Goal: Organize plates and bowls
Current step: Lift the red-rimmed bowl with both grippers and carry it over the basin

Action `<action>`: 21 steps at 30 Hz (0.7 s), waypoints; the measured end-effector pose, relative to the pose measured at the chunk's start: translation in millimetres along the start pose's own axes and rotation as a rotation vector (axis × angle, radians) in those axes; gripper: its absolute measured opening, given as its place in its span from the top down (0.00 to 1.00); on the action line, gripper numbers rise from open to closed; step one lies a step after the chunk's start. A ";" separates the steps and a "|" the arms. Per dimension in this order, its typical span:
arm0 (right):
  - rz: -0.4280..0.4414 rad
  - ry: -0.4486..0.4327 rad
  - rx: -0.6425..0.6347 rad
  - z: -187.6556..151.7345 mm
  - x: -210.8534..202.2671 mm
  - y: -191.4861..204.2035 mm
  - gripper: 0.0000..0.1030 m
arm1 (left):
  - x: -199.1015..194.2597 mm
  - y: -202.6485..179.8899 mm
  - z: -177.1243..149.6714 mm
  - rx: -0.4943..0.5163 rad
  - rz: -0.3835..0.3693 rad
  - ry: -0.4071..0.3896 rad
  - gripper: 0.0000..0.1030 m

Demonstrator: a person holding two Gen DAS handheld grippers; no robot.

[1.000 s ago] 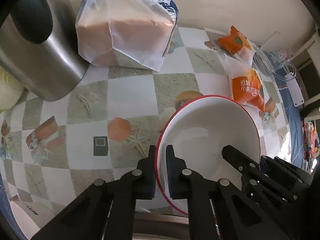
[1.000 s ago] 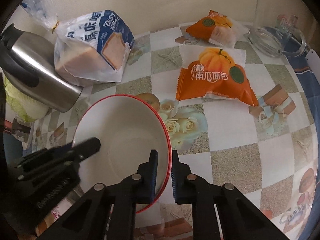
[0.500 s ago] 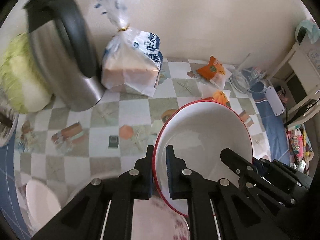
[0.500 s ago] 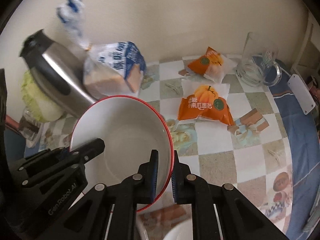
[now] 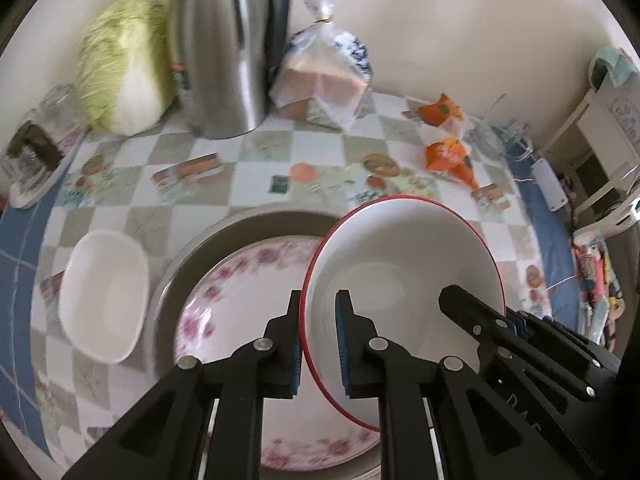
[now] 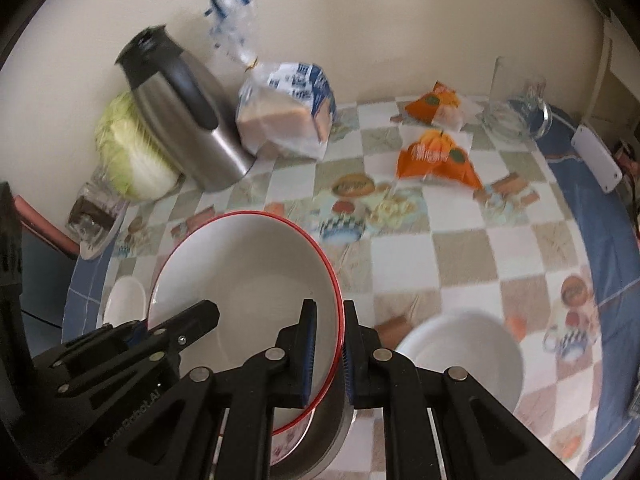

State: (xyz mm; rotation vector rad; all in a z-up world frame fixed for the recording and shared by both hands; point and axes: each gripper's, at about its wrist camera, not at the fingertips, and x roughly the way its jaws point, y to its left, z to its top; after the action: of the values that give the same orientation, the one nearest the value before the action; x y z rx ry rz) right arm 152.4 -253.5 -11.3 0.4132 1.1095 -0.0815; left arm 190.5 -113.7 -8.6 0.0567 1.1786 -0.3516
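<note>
A white bowl with a red rim (image 5: 400,264) (image 6: 240,280) hangs in the air, held from both sides. My left gripper (image 5: 318,316) is shut on its left rim, and my right gripper (image 6: 328,328) is shut on its right rim. Beneath it sits a pink-flowered plate (image 5: 240,280) inside a round metal basin (image 5: 192,252). A small white bowl (image 5: 104,296) (image 6: 126,300) rests on the table left of the basin. Another white bowl (image 6: 468,348) stands to the right of my right gripper.
At the back by the wall stand a steel kettle (image 5: 228,48), a cabbage (image 5: 120,64), a bagged bread loaf (image 5: 324,84), two orange snack packets (image 6: 436,156) and a glass mug (image 6: 516,112). A glass jar (image 5: 32,148) sits at the far left table edge.
Both grippers have lifted the red-rimmed bowl and drawn it back from the loaf and packets. It now hangs over the flowered plate in the basin, which has come into view.
</note>
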 end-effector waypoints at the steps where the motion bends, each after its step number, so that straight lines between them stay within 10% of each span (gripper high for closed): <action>1: 0.011 0.003 0.005 -4.5 0.5 1.4 0.87 | -1.2 3.6 -3.4 -0.006 -0.001 -0.004 0.87; 21: 0.025 -0.021 0.019 -45.6 6.9 37.4 0.87 | -5.6 43.9 -32.2 -0.060 0.001 -0.024 0.84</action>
State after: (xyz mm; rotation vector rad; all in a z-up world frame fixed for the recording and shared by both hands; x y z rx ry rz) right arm 126.7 -201.5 -24.0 0.4425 1.0831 -0.0747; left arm 173.0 -63.6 -22.1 0.0001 1.1645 -0.3152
